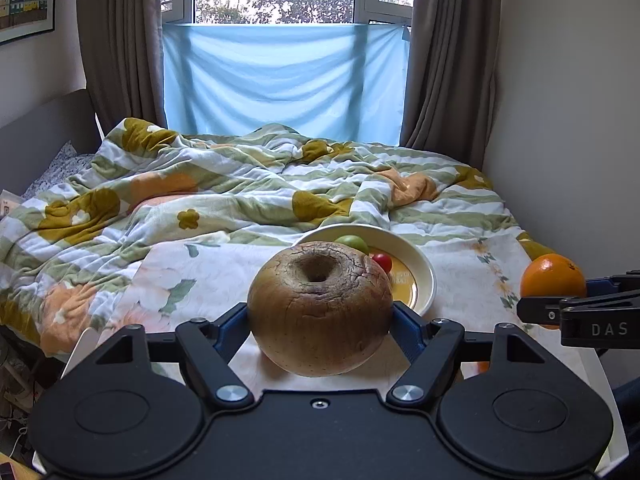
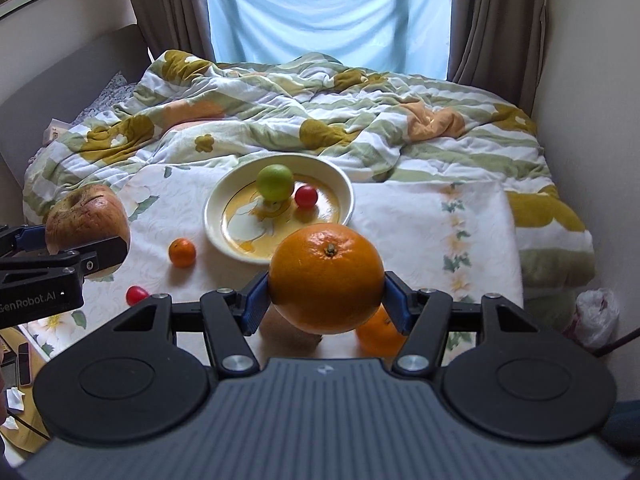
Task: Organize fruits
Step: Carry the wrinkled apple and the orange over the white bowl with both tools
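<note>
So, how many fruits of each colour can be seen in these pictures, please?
Orange: 3 — big orange in the right gripper, small orange, another orange partly hidden
Red: 2 —
Green: 1 —
Brown apple, in the left gripper: 1
Total: 7

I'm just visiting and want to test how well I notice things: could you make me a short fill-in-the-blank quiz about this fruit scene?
1. The left gripper is shut on a wrinkled brown ____.
2. The right gripper holds a big ____.
3. Inside the plate lie a small red fruit and a round ____ fruit.
4. A small orange fruit lies on the cloth, ____ the plate.

Missing words: apple; orange; green; outside
</note>
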Demonstrator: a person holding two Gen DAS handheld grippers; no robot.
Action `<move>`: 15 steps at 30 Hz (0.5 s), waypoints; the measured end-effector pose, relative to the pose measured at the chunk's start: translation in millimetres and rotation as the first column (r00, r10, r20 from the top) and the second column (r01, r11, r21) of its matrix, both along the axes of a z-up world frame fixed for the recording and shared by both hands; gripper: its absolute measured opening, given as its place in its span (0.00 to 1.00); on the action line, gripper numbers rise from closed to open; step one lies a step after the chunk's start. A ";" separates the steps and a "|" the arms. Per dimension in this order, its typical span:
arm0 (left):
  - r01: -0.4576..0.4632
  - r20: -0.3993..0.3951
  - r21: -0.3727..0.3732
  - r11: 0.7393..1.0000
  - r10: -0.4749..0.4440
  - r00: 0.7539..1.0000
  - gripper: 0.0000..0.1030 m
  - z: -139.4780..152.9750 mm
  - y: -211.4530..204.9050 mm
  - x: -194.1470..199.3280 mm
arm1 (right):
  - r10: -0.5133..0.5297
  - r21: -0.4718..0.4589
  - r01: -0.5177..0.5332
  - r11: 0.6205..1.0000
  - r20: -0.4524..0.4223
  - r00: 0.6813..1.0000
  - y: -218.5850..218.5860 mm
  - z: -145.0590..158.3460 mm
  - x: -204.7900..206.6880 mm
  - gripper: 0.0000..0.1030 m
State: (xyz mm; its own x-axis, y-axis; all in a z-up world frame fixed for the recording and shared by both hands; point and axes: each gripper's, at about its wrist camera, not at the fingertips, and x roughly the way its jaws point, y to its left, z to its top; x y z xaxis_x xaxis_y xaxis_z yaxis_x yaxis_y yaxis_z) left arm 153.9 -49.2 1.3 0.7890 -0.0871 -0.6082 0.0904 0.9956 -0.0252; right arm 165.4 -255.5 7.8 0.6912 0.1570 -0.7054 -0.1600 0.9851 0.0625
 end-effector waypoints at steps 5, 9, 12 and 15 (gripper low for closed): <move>0.014 0.000 0.019 1.000 -0.014 1.000 0.76 -7.5 -10.2 32.0 | -0.008 0.005 0.008 1.000 0.000 1.000 -12.1 0.2 23.0 0.73; 0.026 -0.016 0.040 0.999 -0.026 1.000 0.76 -19.2 -15.0 60.2 | -0.026 0.010 0.026 1.000 -0.009 1.000 -16.5 -3.9 42.6 0.73; 0.033 -0.034 0.051 0.998 -0.031 0.999 0.76 -30.4 -19.4 80.4 | -0.043 0.020 0.044 0.999 -0.022 0.999 -17.9 -9.1 58.7 0.73; 0.045 -0.059 0.067 0.997 -0.041 0.997 0.76 -43.6 -22.7 100.5 | -0.049 0.023 0.050 0.999 -0.042 0.998 -16.9 -16.5 76.1 0.73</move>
State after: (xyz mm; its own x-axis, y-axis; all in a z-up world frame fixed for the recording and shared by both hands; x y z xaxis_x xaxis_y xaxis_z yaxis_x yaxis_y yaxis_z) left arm 254.4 -71.9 -42.3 0.7490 -0.0771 -0.6581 0.1337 0.9904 0.0361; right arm 241.4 -272.5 -8.8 0.6691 0.1407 -0.7298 -0.1083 0.9899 0.0915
